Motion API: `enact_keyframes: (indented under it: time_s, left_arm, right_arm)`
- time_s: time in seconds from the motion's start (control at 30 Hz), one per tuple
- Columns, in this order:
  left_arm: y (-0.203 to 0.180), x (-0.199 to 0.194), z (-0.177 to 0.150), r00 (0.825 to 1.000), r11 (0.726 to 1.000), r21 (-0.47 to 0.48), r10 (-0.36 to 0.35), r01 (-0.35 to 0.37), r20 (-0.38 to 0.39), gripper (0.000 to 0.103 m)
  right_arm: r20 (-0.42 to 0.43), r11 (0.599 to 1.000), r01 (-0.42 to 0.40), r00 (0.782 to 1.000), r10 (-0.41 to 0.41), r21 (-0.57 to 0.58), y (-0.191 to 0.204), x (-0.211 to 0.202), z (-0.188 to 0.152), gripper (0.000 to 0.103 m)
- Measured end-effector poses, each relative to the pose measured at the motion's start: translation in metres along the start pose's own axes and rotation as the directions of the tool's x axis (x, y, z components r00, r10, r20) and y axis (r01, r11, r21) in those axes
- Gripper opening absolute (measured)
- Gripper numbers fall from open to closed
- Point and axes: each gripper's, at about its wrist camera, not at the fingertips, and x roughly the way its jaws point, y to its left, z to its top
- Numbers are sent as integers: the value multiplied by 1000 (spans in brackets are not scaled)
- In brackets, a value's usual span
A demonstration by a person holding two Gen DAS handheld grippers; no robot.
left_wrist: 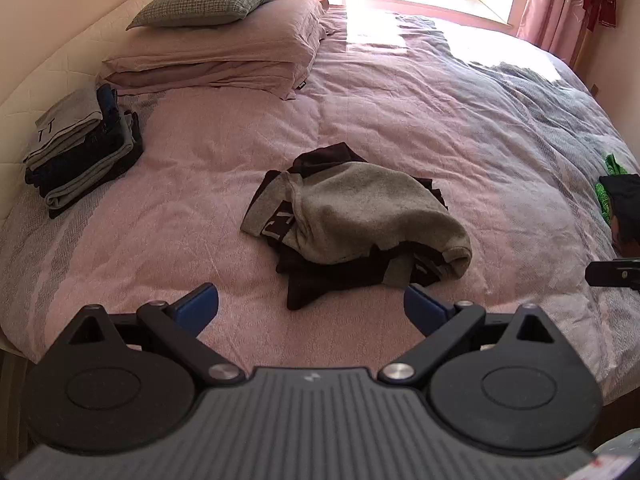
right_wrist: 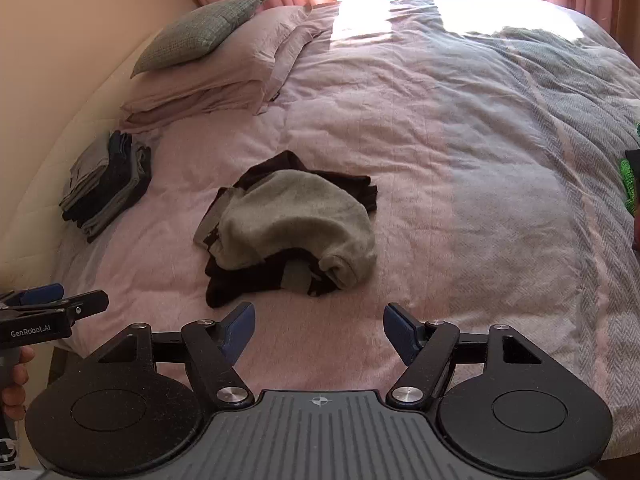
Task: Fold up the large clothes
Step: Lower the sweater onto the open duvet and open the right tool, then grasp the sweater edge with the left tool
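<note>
Both grippers (left_wrist: 311, 307) (right_wrist: 319, 329) gape before crumpled, perhaps hooded garment (left_wrist: 360, 208).

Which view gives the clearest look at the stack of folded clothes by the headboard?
The left wrist view: the folded stack is larger, showing separate layers and lettering on top. The right wrist view shows it smaller, edge-on.

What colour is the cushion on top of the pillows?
The cushion is grey-green with a fine check pattern, clearest in the left wrist view.

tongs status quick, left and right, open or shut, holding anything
Left tongs: open, holding nothing, above the quilt near the crumpled garment.
Right tongs: open, holding nothing.
</note>
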Motion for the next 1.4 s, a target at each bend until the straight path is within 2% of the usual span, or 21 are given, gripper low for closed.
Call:
enact_keyframes:
  time_s: [0.4, 0.57, 0.93, 1.07, 1.2, 1.33, 1.4]
  left_arm:
    - [-44, -21, -37, 997, 997, -28, 65, -66, -39, 97]
    - [-56, -32, -49, 996, 996, -46, 79, -81, -30, 97]
    - [-65, -34, -45, 998, 997, -37, 70, -70, -3, 97]
    - [-60, -17, -36, 999, 999, 6, 52, -52, 5, 97]
    - [-49, 9, -25, 999, 995, 88, 34, -35, 13, 96]
    - [-32, 42, -10, 1000, 981, 193, -10, 9, 0, 95]
    - [-22, 60, -3, 999, 968, 249, -38, 36, 1, 90]
  right_arm:
    - [-64, 995, -41, 997, 35, -88, -20, -14, -31, 68]
    - [-67, 991, -64, 996, 57, -113, -27, -19, -38, 68]
    - [-31, 994, -62, 998, 59, -93, -37, -25, -30, 68]
    - [-19, 997, -43, 999, 42, -60, -38, -18, -22, 68]
    - [-6, 1000, -4, 1000, 4, 1, -38, -7, -14, 68]
    - [-12, 994, 66, 998, -66, 83, -35, 12, -7, 68]
    - [-17, 987, 95, 995, -94, 131, -30, 22, -4, 68]
